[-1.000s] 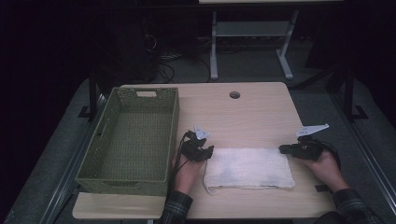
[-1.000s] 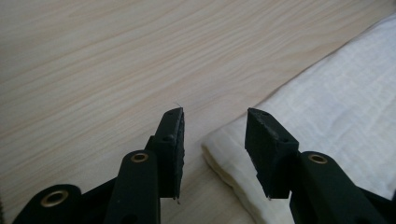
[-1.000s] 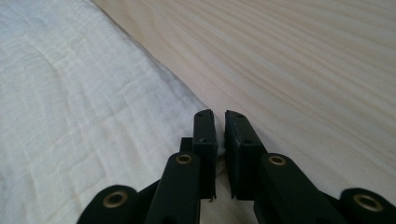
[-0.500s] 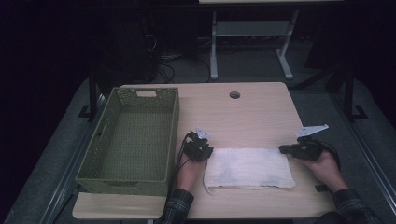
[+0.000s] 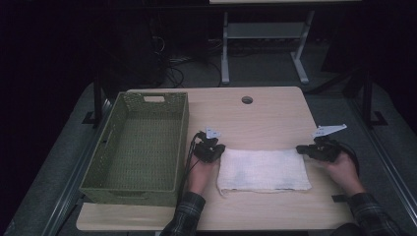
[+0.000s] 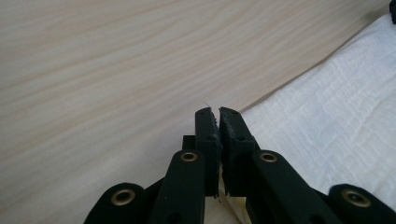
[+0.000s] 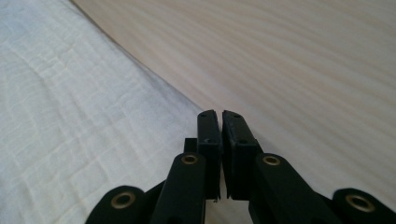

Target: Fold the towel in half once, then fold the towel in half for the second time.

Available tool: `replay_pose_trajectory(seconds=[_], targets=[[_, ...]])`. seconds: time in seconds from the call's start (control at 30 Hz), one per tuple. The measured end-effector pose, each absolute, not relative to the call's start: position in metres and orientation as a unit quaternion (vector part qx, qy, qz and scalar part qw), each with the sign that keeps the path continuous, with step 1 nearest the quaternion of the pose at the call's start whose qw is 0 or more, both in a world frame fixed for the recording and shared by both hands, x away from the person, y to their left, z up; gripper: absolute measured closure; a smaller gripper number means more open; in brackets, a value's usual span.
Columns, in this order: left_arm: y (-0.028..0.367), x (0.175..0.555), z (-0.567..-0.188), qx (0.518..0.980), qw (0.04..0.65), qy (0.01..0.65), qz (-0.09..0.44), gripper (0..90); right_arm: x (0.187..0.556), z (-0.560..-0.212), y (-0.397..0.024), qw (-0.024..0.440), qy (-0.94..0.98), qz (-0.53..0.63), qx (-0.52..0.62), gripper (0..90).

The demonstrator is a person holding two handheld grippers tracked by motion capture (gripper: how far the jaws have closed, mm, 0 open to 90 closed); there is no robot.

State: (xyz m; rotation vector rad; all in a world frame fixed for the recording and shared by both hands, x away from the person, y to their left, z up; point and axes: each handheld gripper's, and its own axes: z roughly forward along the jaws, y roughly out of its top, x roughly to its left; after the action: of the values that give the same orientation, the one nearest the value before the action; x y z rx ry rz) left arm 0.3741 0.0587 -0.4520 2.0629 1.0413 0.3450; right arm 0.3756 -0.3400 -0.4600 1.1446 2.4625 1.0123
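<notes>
Both grippers, left gripper (image 5: pixel 217 149) just closing and right gripper (image 5: pixel 301 149), sit pinched shut at the white towel's (image 5: pixel 263 170) far corners mid-desk, though whether cloth's actually caught I can't tell.

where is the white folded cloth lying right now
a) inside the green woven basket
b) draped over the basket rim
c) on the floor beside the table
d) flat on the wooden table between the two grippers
d: the white folded cloth lies flat on the light wooden table, with the left gripper at its left far corner and the right gripper at its right far corner; the green woven basket stands apart to the left.
</notes>
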Motion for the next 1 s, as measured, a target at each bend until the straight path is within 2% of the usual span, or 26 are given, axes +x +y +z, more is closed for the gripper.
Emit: replay_pose_trajectory(seconds=[0.33,1.0], targets=[[0.056,0.395,-0.445,0.804,0.402,0.411,0.153,86.1,0.4,-0.457,-0.344,0.136,0.832,0.353,0.406,85.8],[0.064,0.371,-0.428,0.797,0.431,0.39,0.164,86.2,0.377,-0.441,-0.348,0.142,0.825,0.385,0.389,85.8]])
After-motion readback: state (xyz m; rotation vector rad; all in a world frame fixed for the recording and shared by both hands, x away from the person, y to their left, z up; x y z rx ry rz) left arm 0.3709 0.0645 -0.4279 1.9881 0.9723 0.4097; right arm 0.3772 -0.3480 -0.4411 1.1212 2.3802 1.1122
